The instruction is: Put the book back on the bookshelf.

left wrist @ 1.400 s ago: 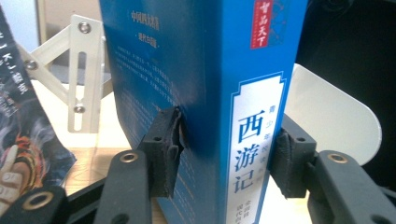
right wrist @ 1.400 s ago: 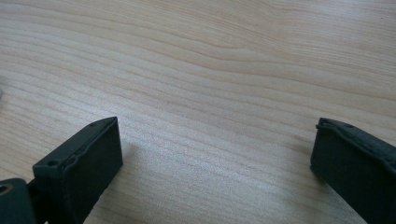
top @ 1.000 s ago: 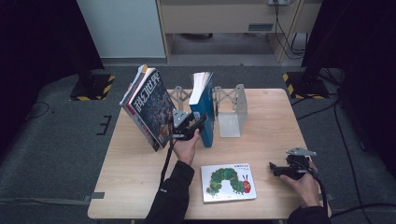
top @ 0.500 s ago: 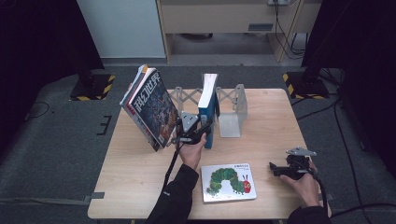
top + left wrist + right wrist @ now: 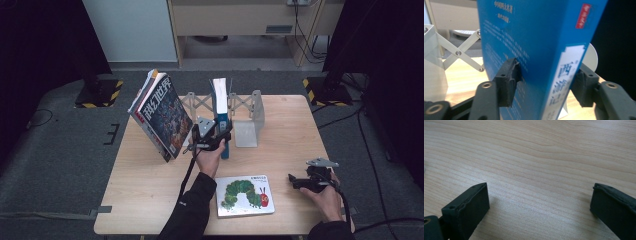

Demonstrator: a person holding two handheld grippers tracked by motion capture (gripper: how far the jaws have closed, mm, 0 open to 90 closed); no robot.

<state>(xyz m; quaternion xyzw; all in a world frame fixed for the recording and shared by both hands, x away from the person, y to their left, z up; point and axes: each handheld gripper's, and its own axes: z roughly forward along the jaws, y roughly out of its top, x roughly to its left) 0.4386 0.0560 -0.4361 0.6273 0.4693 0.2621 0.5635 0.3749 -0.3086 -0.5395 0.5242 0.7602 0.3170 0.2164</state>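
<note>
A blue book (image 5: 219, 102) stands upright on the table in the white folding book rack (image 5: 248, 118). My left gripper (image 5: 223, 137) is at its lower near edge. In the left gripper view the blue book (image 5: 536, 37) sits between the two black pads (image 5: 507, 80). The jaws have just been opening, and the right pad stands slightly off the spine. My right gripper (image 5: 294, 180) rests low over the table at the front right. Its jaws are wide open with bare wood (image 5: 539, 170) between them.
Two or three large books (image 5: 162, 116) lean to the left at the rack's left end, close beside my left hand. A caterpillar picture book (image 5: 245, 196) lies flat near the front edge of the wooden table (image 5: 145, 190). Dark floor and cables surround the table.
The blue book has gone from leaning with fanned pages to standing straight in the rack. My left hand shifted slightly with it. The right hand has not moved.
</note>
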